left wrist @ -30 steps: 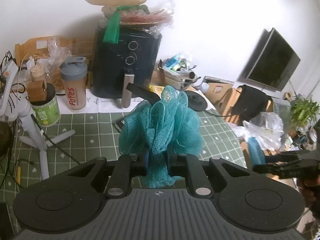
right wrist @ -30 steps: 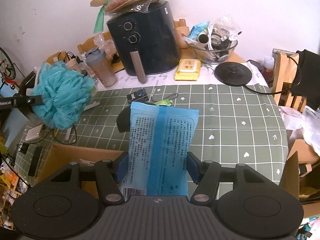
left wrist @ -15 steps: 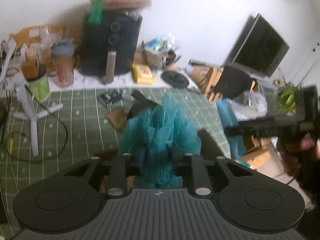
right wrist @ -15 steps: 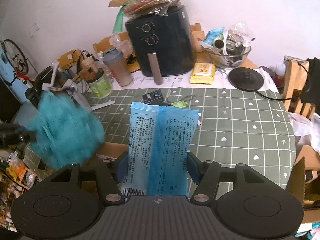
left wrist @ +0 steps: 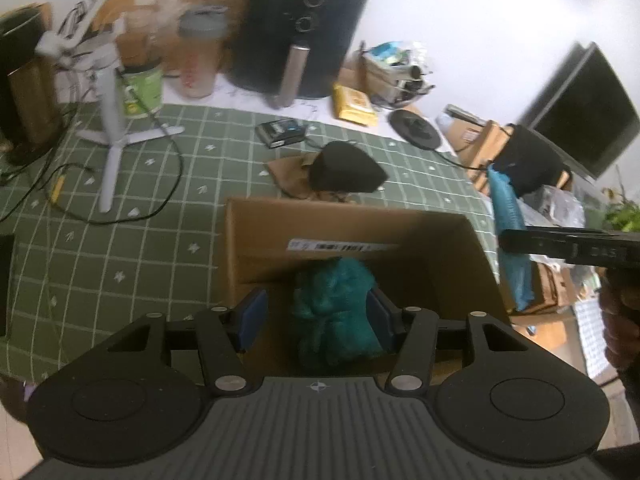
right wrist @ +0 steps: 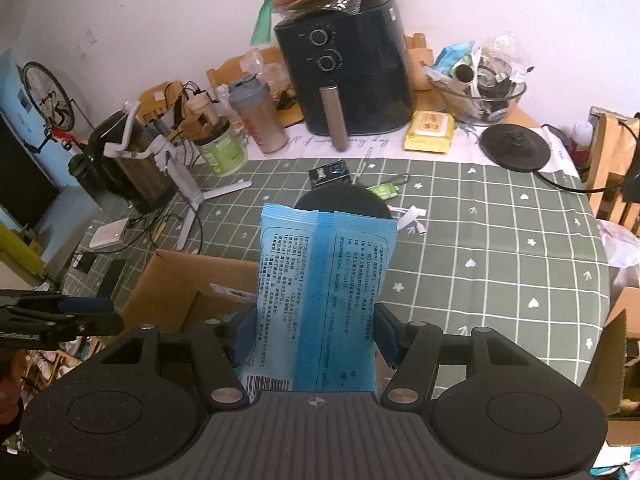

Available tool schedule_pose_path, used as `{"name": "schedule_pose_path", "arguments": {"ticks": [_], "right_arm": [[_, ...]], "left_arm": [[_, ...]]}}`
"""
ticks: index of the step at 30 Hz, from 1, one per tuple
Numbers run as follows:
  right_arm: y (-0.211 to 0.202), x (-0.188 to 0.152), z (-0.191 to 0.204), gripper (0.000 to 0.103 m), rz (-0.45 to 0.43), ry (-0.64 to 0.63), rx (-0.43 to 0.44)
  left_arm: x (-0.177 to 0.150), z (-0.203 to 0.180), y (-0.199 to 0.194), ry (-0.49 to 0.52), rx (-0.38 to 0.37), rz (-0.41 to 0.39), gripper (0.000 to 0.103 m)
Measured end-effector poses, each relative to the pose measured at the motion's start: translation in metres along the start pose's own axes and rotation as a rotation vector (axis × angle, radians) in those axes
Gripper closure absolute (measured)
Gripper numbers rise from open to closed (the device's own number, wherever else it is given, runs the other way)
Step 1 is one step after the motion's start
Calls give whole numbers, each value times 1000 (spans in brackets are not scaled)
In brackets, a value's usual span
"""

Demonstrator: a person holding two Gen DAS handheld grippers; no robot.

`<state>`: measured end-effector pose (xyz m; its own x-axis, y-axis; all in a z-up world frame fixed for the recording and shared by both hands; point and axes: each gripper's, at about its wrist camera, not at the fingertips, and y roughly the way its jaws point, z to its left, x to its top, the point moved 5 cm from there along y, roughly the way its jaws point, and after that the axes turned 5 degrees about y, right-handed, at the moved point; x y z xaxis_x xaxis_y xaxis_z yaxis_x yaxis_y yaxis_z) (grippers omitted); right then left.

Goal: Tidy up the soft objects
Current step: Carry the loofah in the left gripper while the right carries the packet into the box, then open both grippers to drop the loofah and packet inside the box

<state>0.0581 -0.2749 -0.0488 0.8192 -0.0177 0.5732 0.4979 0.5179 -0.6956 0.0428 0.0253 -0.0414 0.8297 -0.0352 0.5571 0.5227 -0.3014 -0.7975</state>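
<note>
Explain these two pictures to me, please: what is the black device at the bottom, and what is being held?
No robot arm is here. A person holds one two-finger gripper in each hand, and a fisheye camera on each looks forward along its fingers.

From the left camera, the left gripper is open above a cardboard box; a teal mesh bath sponge lies in the box between the fingers.

From the right camera, the right gripper is shut on a blue wipes pack.

The table has a green checked cloth. On it stand an air fryer, a shaker bottle and a glass bowl of small things.
</note>
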Motion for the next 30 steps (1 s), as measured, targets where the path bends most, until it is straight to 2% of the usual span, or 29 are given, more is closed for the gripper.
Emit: {"name": "schedule_pose_path", "arguments": {"ticks": [6,7,8,10,15,19,26,30], "right_arm": [[3,3,21,36,11,-54,70],[6,3,24,29,13,-64,72],[9,2,26,14,16,-73,66],[12,-2,28,2,8,-85,51],[18,-15,16,0,31,-62,7],[24,-29,7,0,61,-33,-2],[31,-48,8,0,107,15,18],[30,-54,11,0,122,16,19]], "left_arm": [[-5,4,-2,-12,61,3,49],[-5,5,-2,-16,73,4,49],[-4,7,-1,-20,86,7,47],[-5,10,0,-25,113,17,45],[-6,15,5,-26,153,19,30],[-8,20,15,-48,147,41,29],[-16,13,36,-50,80,89,28],[-16,7,38,-14,112,92,27]]}}
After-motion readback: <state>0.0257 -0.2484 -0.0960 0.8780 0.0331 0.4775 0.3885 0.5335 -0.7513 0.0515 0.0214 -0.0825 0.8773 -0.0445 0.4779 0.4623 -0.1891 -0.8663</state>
